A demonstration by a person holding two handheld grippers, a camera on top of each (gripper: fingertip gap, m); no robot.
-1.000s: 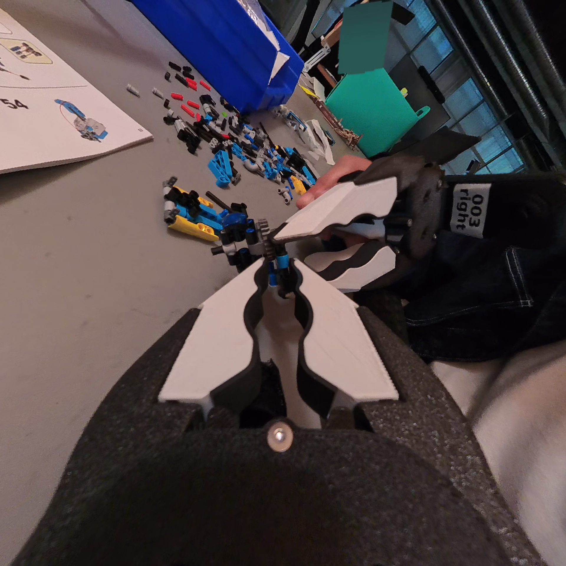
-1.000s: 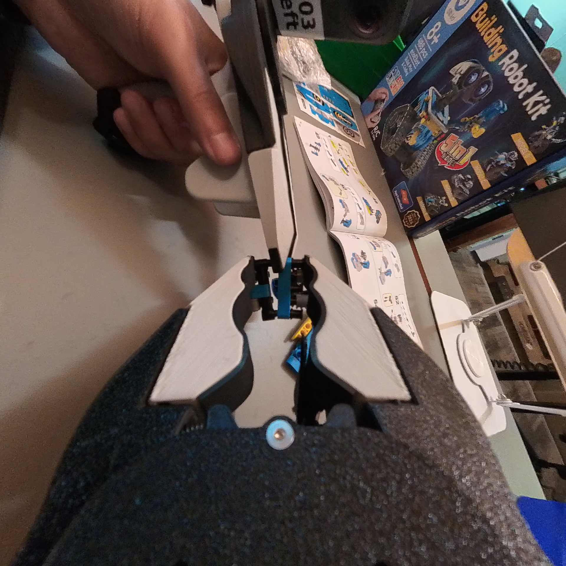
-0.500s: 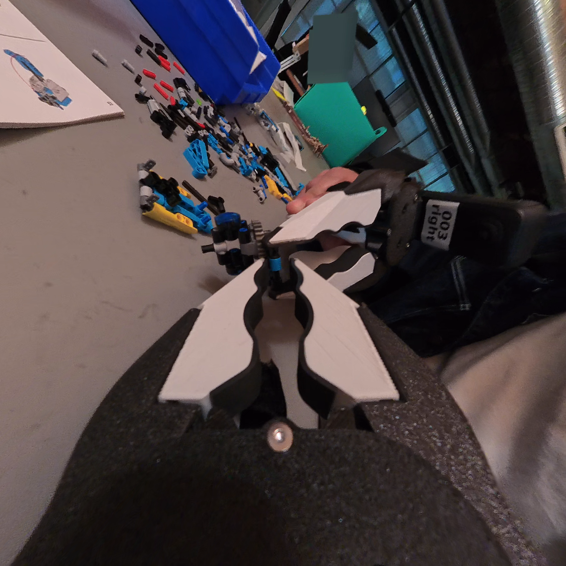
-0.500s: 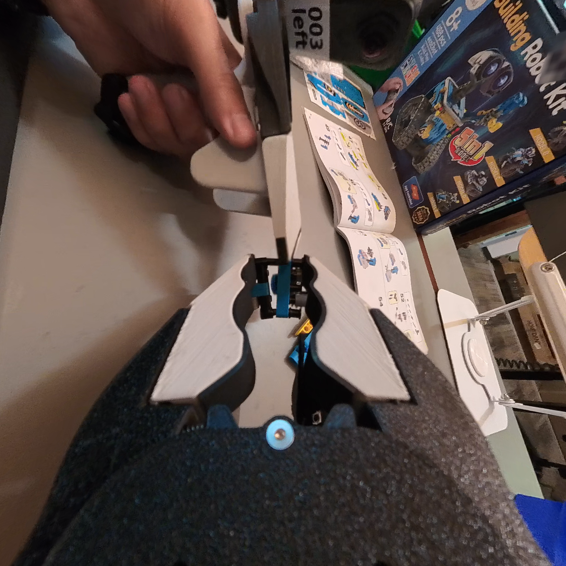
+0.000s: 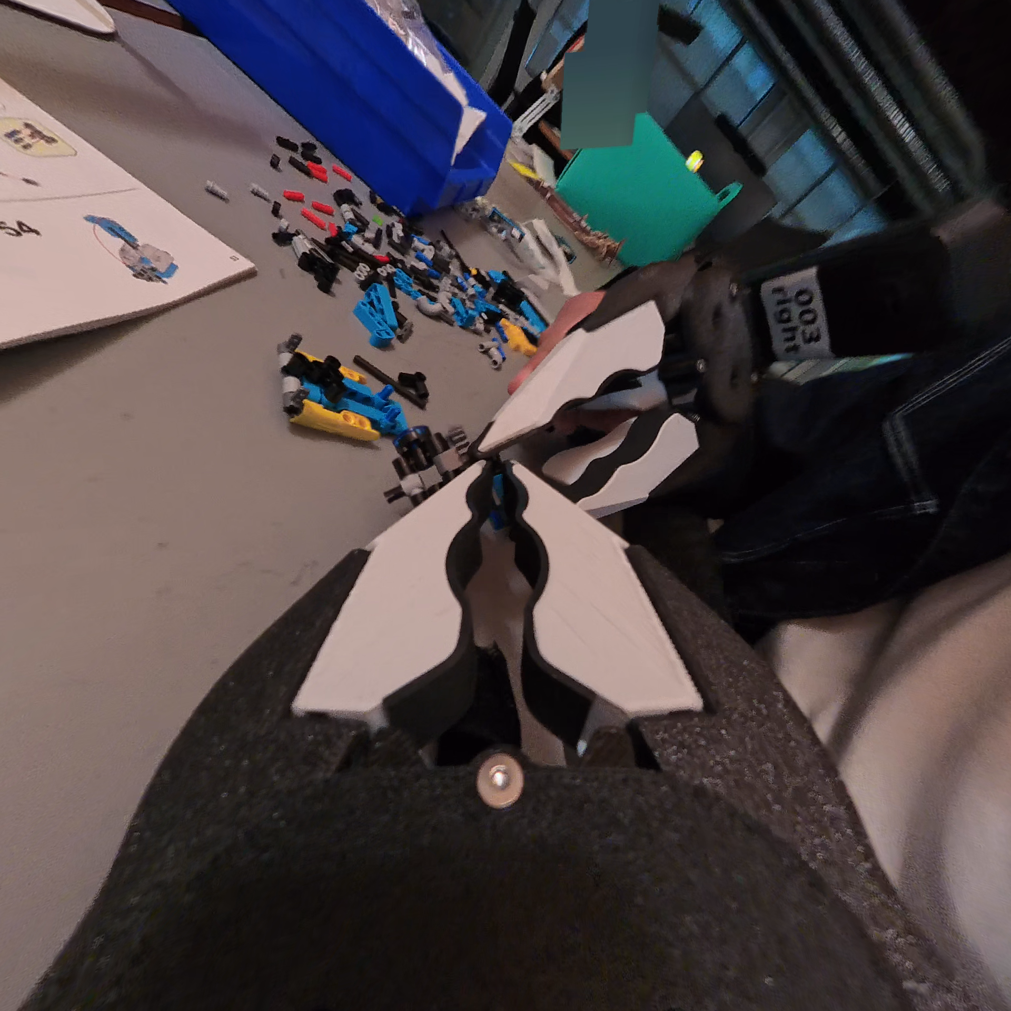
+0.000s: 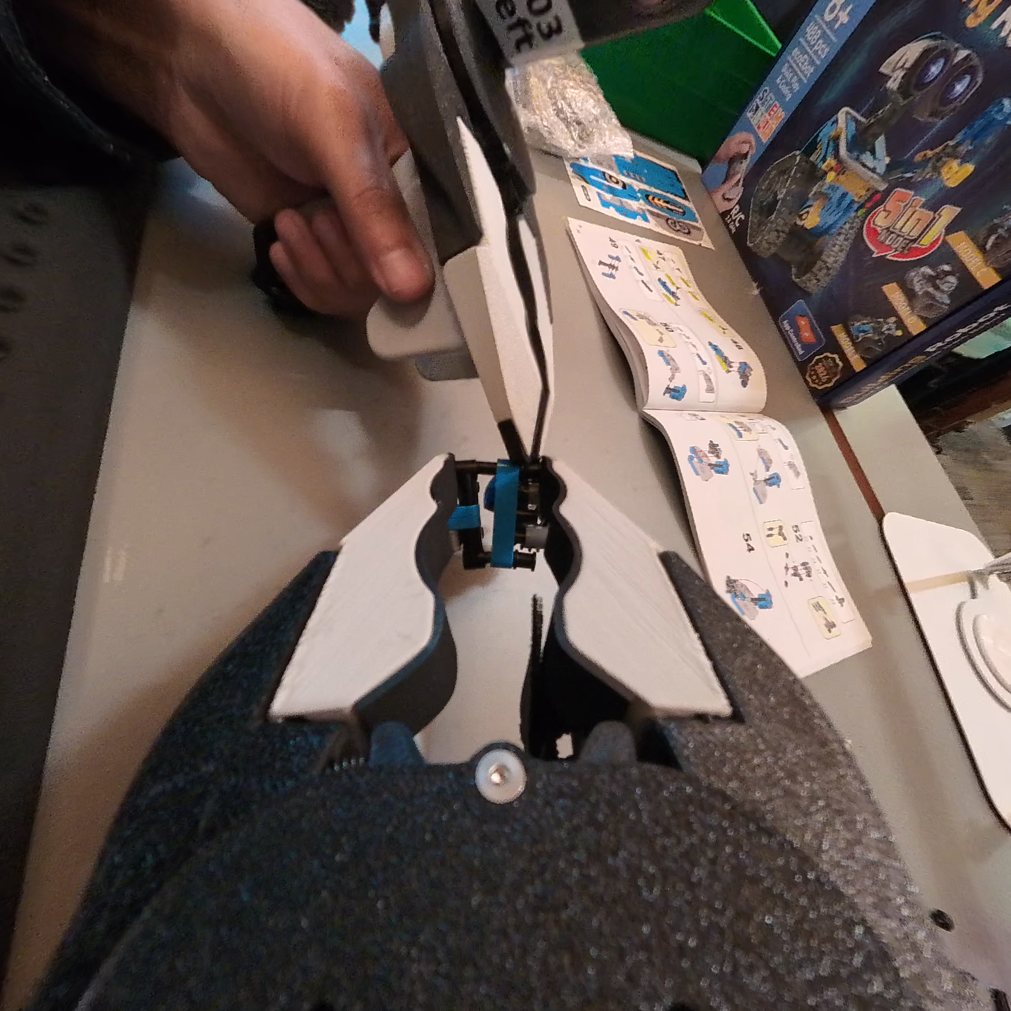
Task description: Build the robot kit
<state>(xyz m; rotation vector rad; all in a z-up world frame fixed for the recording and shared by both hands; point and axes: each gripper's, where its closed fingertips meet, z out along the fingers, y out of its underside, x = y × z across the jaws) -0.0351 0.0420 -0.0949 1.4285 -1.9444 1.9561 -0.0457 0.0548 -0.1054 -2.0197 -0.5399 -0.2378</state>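
A grey table (image 5: 137, 519) fills the near left. Far behind it stand a blue bin (image 5: 355, 93) and a green box (image 5: 640, 197); dim bluish windows (image 5: 809, 153) line the far right.

loose bricks (image 5: 416, 284) ahead, bare table (image 5: 137, 547) left

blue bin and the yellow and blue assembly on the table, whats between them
In the left wrist view, a scatter of loose small parts, black, red, blue and grey, lies on the table between the blue bin and the yellow and blue assembly.
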